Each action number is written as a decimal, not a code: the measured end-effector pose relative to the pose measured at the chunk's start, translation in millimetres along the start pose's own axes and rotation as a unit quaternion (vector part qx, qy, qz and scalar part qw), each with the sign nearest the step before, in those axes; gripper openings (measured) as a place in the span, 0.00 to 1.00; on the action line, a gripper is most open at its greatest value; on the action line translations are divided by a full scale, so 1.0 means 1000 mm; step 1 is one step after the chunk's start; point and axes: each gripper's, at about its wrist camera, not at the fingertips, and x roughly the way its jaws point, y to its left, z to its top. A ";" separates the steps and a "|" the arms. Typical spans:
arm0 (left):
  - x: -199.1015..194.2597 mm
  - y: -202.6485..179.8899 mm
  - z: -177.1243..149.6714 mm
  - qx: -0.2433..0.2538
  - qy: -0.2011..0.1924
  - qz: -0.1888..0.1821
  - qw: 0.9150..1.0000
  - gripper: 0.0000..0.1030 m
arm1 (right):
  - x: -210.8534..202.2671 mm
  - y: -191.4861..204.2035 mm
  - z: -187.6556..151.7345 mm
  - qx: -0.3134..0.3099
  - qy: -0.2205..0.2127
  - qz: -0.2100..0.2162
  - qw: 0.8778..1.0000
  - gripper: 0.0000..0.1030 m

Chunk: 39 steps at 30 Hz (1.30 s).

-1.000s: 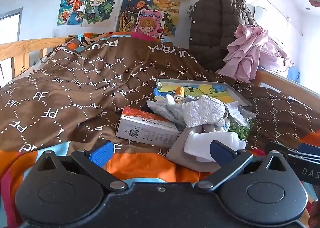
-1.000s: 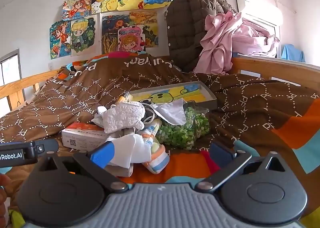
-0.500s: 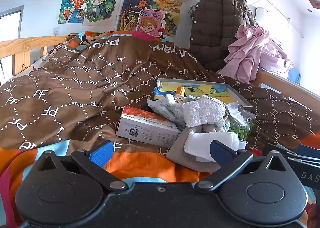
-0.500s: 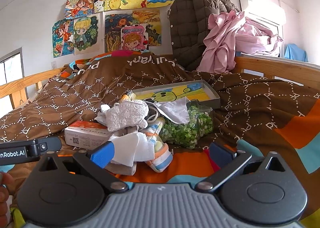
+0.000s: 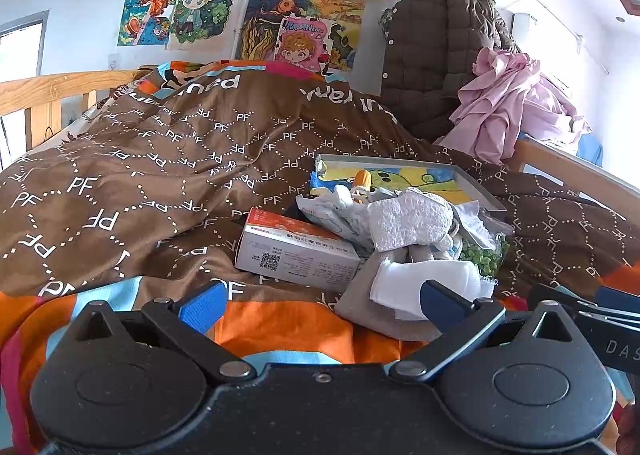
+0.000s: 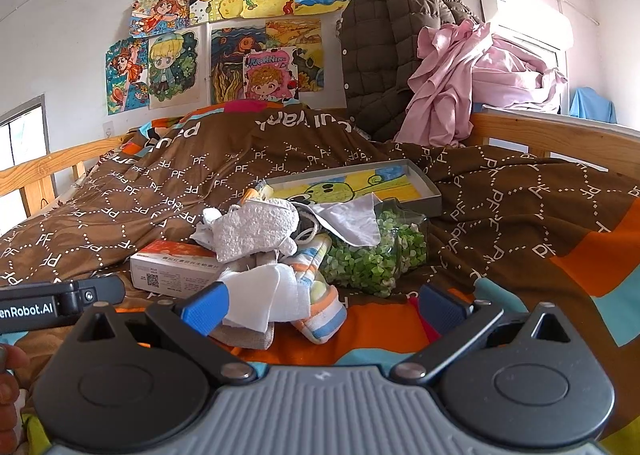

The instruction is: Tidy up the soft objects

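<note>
the folded white gauze cloth (image 6: 266,299) lies at the near edge of a heap on the brown patterned quilt (image 5: 132,183), its long axis running left to right, atop a grey fabric pouch (image 5: 372,307). a careless pinch could drag the pouch or topple the white fluffy toy (image 6: 256,229) above. the left tongs (image 5: 320,301) and right tongs (image 6: 324,305) both gape, empty.

A brown quilt (image 6: 500,183) is showing white dotted "PF" diamonds and orange bands. The striped sock (image 6: 320,295) is showing orange, blue and white; the bag of pieces (image 6: 372,255) is showing green.
</note>
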 end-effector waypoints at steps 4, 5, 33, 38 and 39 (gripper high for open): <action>0.000 0.000 -0.001 0.000 0.000 0.001 1.000 0.99 | 0.000 0.001 0.000 0.000 0.000 0.000 1.000 1.00; 0.000 0.000 -0.001 0.000 0.000 0.000 1.000 0.99 | 0.000 0.000 0.000 0.000 0.000 0.000 1.000 1.00; 0.002 -0.001 -0.003 0.003 0.003 -0.003 1.000 0.99 | -0.001 0.001 0.000 0.000 -0.001 0.001 1.000 1.00; 0.002 -0.001 -0.004 0.003 0.001 0.000 1.000 0.99 | -0.001 0.001 0.000 0.000 -0.001 0.000 1.000 1.00; 0.002 -0.001 -0.004 0.004 0.002 0.004 1.000 0.99 | -0.001 0.000 0.000 0.000 -0.001 0.001 1.000 1.00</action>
